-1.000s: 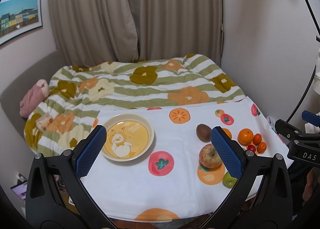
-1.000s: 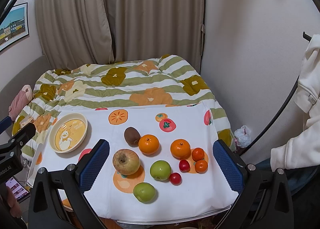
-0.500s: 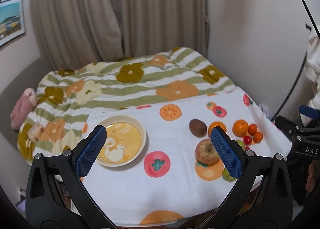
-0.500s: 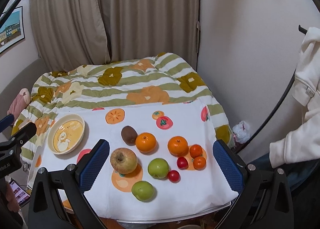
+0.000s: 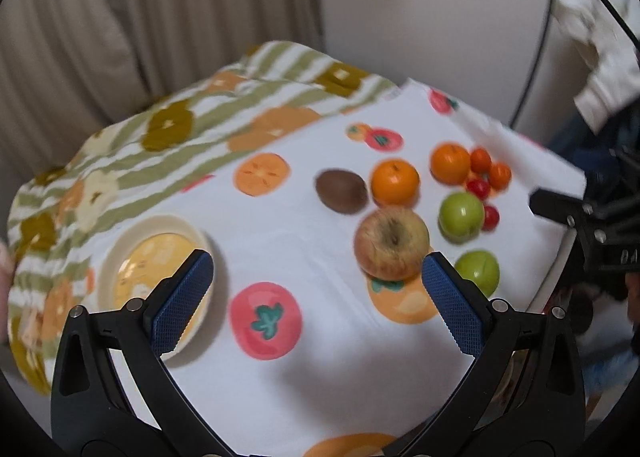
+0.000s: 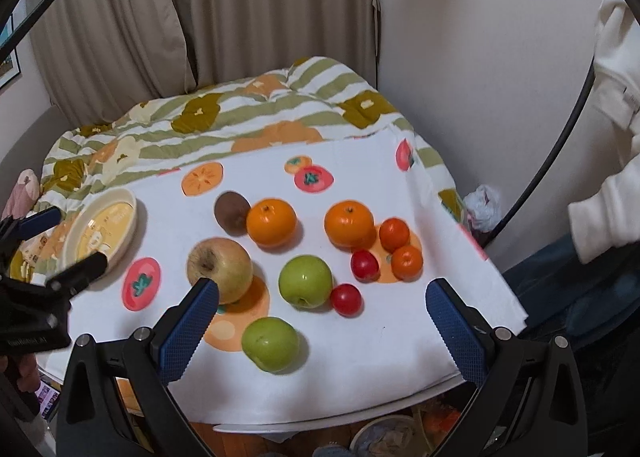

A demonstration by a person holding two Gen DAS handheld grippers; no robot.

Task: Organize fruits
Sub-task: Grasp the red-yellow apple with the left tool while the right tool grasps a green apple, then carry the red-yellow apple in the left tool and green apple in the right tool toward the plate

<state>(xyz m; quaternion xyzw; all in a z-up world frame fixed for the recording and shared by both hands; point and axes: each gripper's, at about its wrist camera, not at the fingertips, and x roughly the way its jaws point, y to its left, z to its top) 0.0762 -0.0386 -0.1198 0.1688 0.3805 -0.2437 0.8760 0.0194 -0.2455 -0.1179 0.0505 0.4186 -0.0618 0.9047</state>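
Note:
Fruit lies on a white fruit-print cloth [image 6: 360, 369]: a pale red-yellow apple [image 6: 220, 269] [image 5: 391, 243], a kiwi [image 6: 231, 212], two oranges [image 6: 271, 222] [image 6: 349, 224], two green apples [image 6: 305, 281] [image 6: 270, 344], small tangerines [image 6: 406, 262] and cherry tomatoes [image 6: 346, 299]. A yellow duck-print plate [image 6: 105, 226] [image 5: 158, 277] sits at the cloth's left. My left gripper [image 5: 318, 297] is open and empty above the cloth, its right finger beside the apple. My right gripper [image 6: 322, 327] is open and empty above the near green apple.
A striped floral quilt [image 6: 240, 121] covers the bed behind the cloth. Curtains [image 6: 240, 9] and a wall stand beyond. The left gripper's body [image 6: 36, 309] shows at the left in the right wrist view. The cloth's front edge [image 6: 320, 417] lies close below the grippers.
Both grippers have moved forward and down toward the cloth. The left view has swung right, bringing the fruit toward its centre. Nothing was picked up.

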